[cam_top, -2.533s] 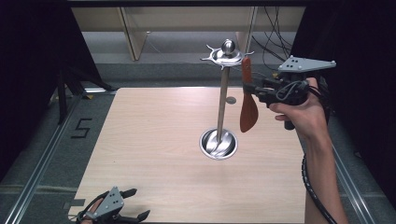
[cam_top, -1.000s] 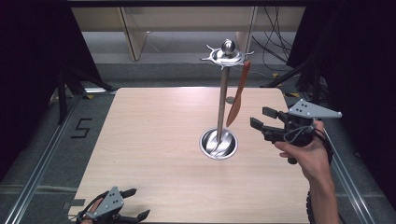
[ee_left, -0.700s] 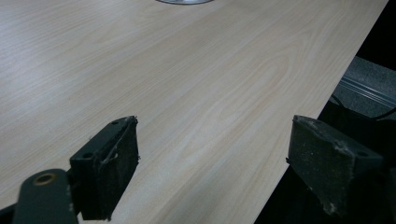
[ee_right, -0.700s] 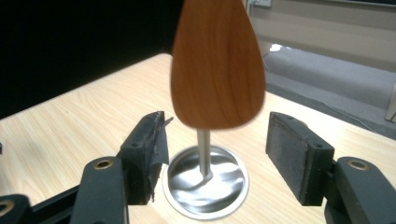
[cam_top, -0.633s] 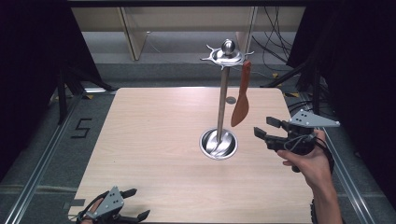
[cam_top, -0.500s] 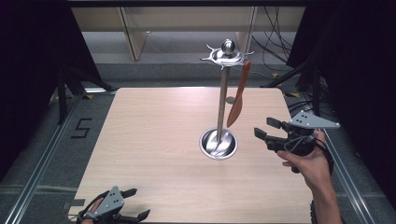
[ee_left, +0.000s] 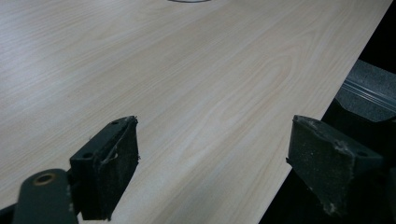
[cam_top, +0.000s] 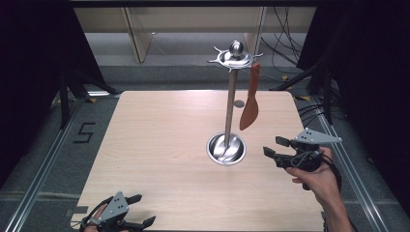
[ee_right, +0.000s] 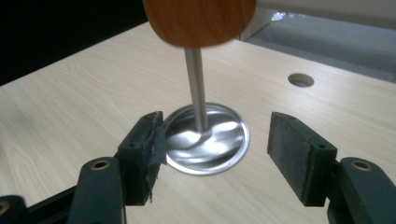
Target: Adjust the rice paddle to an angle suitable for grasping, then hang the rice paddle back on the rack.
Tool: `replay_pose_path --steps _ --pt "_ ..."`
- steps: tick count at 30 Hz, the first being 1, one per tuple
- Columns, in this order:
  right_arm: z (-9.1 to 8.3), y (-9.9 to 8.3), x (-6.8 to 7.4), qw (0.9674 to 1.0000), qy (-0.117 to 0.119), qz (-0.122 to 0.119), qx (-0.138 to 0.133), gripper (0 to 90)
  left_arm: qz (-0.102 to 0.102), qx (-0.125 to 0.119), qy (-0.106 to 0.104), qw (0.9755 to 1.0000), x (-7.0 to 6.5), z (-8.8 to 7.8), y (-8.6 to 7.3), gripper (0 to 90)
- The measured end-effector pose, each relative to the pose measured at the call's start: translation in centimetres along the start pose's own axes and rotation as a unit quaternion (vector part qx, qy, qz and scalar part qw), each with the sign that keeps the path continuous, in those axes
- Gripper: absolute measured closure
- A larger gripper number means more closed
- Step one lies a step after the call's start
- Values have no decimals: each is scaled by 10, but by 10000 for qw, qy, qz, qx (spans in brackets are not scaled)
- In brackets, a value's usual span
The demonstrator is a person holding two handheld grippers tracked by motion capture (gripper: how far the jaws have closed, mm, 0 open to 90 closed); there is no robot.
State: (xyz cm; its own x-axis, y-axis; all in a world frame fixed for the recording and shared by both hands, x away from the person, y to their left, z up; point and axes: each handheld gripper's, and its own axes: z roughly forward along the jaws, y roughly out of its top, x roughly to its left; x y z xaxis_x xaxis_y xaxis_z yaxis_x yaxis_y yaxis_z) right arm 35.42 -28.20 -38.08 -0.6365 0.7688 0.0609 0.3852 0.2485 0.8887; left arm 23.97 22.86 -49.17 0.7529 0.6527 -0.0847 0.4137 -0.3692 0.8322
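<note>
A flat, reddish-brown wooden spatula point(cam_top: 249, 100) hangs blade-down from one of the short hooks on the ring at the top of a tall, polished steel utensil stand point(cam_top: 229, 104), its handle up by the ball-topped crown and its rounded blade hanging free beside the pole, above the round dished base. The stand sits right of centre on the pale wood-grain table point(cam_top: 159, 145). The right gripper point(cam_top: 272, 146), held in a hand point(cam_top: 316, 179) near the table's right edge, is just beside the base and below the spatula, with its jaws spread wide and nothing between them. The left gripper point(cam_top: 141, 210) rests at the near edge of the table, well apart from the stand, its jaws also wide and empty. The right gripper view adds detail: the blurred blade edge of the spatula point(ee_right: 198, 21) hangs close overhead, the mirror-bright base reflects the pole, and a round hole point(ee_right: 300, 80) is cut in the tabletop beyond. The left gripper view looks across bare wood grain toward the table's edge, with worn, dusty pads point(ee_left: 119, 170).
</note>
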Motion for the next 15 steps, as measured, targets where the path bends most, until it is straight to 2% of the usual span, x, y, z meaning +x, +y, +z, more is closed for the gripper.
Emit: replay_pose_path --steps 3,4,5,7,8,9,11,12,14,15 --pt "1 -7 0 9999 30 131 67 372 128 -36 -33 9999 0 -1 1 158" --pt "0 -8 0 9997 3 162 165 372 10 -35 -25 10000 -1 -1 0 158" --pt "2 -11 -1 9998 -21 147 95 372 18 -28 -20 10000 -1 -2 0 158" --pt "2 -14 -1 9997 10 172 161 371 9 -39 -8 10000 -1 -2 0 158" --pt "1 -15 0 9995 -6 213 251 371 104 45 8 9999 0 -3 0 157" --pt "3 -17 -2 9997 -16 122 217 370 129 32 22 9999 1 -3 0 158" --pt "3 -19 -1 9994 11 195 294 369 33 -39 1 10000 -1 -2 0 157" --pt "4 -21 -3 9995 -33 88 288 368 101 -27 -5 9999 -1 -2 2 157" --pt "5 -23 0 9994 -23 210 256 366 216 -31 -21 9998 0 -2 3 158" --pt "4 -23 -1 9991 -2 202 360 366 226 17 -42 9997 0 -3 3 158"
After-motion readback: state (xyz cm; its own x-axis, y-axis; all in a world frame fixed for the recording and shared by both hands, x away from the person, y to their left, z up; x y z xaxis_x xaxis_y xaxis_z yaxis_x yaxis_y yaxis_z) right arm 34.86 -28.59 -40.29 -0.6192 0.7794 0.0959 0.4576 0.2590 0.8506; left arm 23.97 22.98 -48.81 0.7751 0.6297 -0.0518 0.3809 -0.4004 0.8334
